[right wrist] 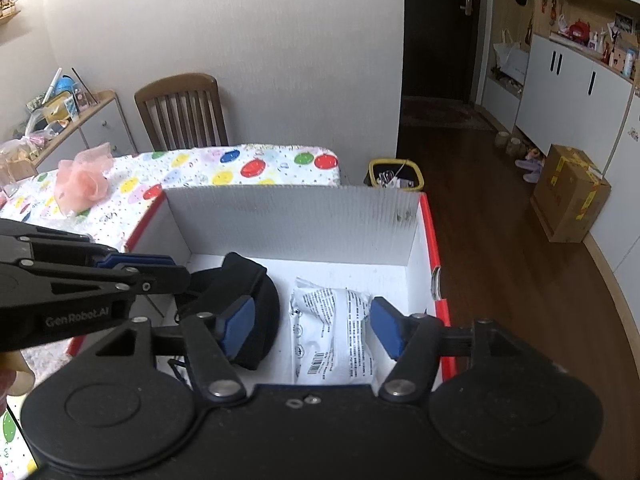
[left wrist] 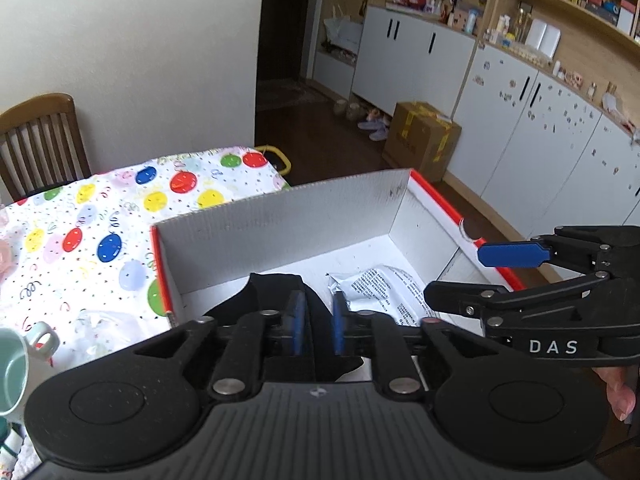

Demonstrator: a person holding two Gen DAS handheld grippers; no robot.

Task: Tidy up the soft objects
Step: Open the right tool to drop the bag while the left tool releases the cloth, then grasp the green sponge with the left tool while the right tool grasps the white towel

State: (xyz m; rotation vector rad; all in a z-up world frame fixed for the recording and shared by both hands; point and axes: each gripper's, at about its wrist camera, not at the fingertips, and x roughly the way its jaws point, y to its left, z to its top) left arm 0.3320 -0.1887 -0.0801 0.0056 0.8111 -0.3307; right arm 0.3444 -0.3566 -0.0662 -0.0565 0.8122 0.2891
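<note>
Both soft things lie on the floor of the open white corrugated-cardboard box with red outer walls point(right wrist: 296, 216), which sits on the table under the balloon-printed cloth point(right wrist: 240, 164); the black fabric band, padded and curved like a headband or eye mask point(right wrist: 256, 280), is at the left, and the white crinkled plastic packet printed with dense black text point(right wrist: 332, 328) is just beside it at the right, the two close but seemingly not touching.

The left gripper point(left wrist: 318, 322) hangs over the black band with its blue pads a narrow gap apart; dark fabric shows between them in its own view, yet the pads do not appear to pinch it, so I judge the band released. The right gripper point(right wrist: 316, 326) stands wide open above the packet, pads clear of it on both sides, holding nothing.

Both items look light and limp; the band should fold and droop when lifted, so its thick padded middle is the best hold; the packet's film looks slick and may slide, so a pinch on a crimped end seam would be safer than across its puffy belly.

Readable writing: "DAS" on the right gripper's arm; "GenRobot.AI" on the left gripper's arm; a barcode on the packet, whose fine print is too small to read.
</note>
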